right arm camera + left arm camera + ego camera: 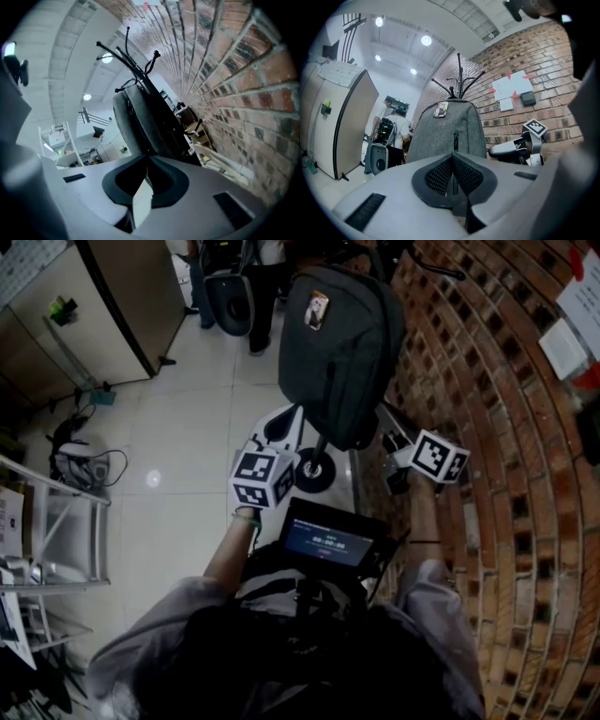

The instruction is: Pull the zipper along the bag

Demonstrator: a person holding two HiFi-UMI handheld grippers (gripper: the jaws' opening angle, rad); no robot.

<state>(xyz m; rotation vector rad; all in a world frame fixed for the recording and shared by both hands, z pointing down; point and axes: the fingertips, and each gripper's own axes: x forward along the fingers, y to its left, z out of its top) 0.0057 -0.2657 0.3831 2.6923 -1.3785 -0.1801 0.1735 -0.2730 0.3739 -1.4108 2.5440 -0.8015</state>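
Note:
A grey backpack (342, 334) hangs on a coat rack against the brick wall. A dark zipper (328, 395) runs down its front panel. My left gripper (284, 425) sits below the bag's lower left edge. In the left gripper view the left gripper (453, 161) has its mesh pads pressed together with nothing between them, and the backpack (440, 136) and zipper (455, 139) stand just beyond the tips. My right gripper (392, 439) is at the bag's lower right corner. In the right gripper view the right gripper (146, 164) is shut, its tips against the backpack's (136, 126) bottom edge; pinched fabric is not discernible.
The brick wall (506, 474) runs close along the right. The coat rack's (458, 82) hooks rise above the bag. A beige cabinet (84, 306) stands at the far left, a wire shelf (47, 521) and floor cables (80, 460) at the left. A person (391, 126) stands behind.

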